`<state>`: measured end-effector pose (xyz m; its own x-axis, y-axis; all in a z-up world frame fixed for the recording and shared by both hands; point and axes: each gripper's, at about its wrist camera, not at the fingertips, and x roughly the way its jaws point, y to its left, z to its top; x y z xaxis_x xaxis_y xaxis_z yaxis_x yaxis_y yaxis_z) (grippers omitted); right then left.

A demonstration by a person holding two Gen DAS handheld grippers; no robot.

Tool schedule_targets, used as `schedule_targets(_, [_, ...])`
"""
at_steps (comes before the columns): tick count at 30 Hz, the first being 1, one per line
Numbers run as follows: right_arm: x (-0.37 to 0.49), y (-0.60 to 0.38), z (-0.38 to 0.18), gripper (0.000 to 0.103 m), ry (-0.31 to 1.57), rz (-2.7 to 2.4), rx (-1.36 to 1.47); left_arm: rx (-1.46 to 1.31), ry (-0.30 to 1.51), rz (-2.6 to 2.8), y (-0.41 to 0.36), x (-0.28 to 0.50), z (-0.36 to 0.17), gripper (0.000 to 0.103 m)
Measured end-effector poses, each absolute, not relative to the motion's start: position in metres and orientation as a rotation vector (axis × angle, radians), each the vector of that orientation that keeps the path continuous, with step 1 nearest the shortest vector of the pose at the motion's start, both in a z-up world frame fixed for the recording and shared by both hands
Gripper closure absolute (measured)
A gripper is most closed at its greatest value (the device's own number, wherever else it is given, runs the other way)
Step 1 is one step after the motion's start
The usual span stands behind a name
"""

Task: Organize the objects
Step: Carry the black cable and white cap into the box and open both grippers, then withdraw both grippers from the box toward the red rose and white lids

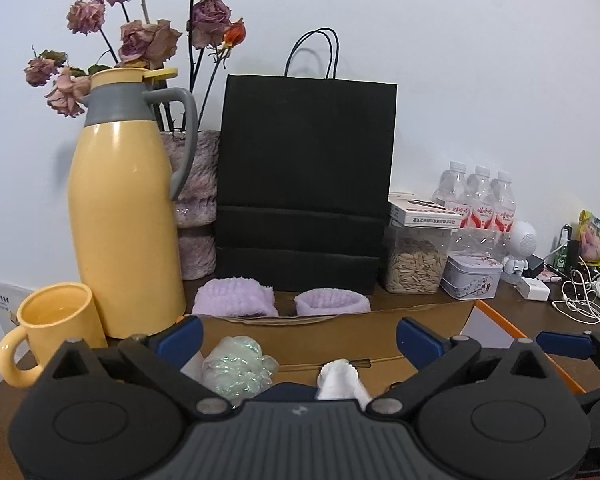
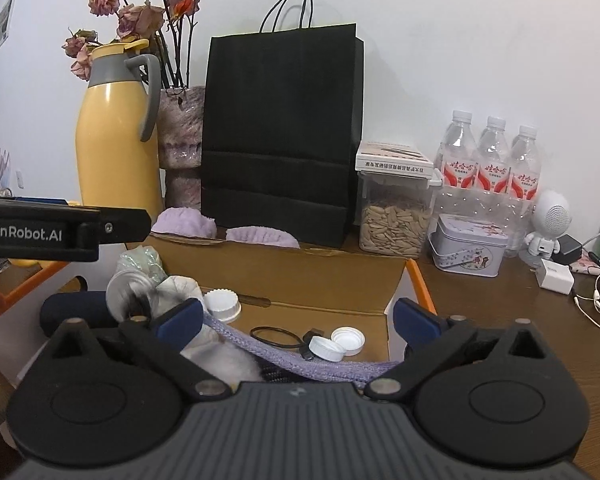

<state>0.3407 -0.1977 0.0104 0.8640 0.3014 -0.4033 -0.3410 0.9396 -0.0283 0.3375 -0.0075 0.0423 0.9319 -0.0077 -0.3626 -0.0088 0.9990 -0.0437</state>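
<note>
- Left claw (image 1: 300, 338) is hovering over the open cardboard box (image 1: 340, 322), jaws spread wide, gripping nothing; blue fingertips (image 1: 182, 338) are sitting well apart.
- Right claw (image 2: 298, 320) is also hanging over the same box (image 2: 324, 280), jaws wide apart, nothing between them.
- Inside the box, right view: two white ribbed plastic caps (image 2: 338, 345) lying touching each other, one more white cap (image 2: 222, 306) farther left, one thin black ring (image 2: 274, 337), a knitted lilac strip (image 2: 300, 364) running under the claw, a fluffy whitish lump (image 2: 220, 360) — possibly a plush, view is too blocked to tell.
- A crinkly iridescent wad (image 1: 236, 368) is lying in the box in the left view, with a white ribbed piece (image 1: 338, 374) beside it.
- Two fuzzy lilac wristbands (image 1: 236, 298) are sitting on the counter (image 2: 500, 320) just behind the box, in front of the matte black paper bag (image 1: 304, 184).
- Glossy yellow thermos jug (image 1: 120, 220) with grey collar and handle is standing upright at left; one yellow ceramic mug (image 1: 56, 328) is sitting beside it.
- Dried roses (image 1: 148, 40) are standing in a furry pinkish vase (image 1: 196, 204) behind the jug.
- Clear plastic jar of seeds (image 2: 394, 220) is carrying a flat white carton (image 2: 394, 160) on top; one rounded metal tin (image 2: 470, 246) is sitting just beside it.
- Three clear water bottles (image 2: 490, 160), red labels, are standing in a row.
- One white robot figure (image 2: 550, 220), one white charger (image 2: 556, 276) and tangled white cables (image 1: 584, 296) are lying at right.
</note>
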Motion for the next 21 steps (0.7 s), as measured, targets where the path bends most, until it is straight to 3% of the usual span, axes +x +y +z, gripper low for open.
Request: schedule_targets(21, [0.325,-0.198,0.015,0.000,0.380,0.335,-0.101,-0.030,0.354,0.008,-0.008,0.322,0.046,0.000])
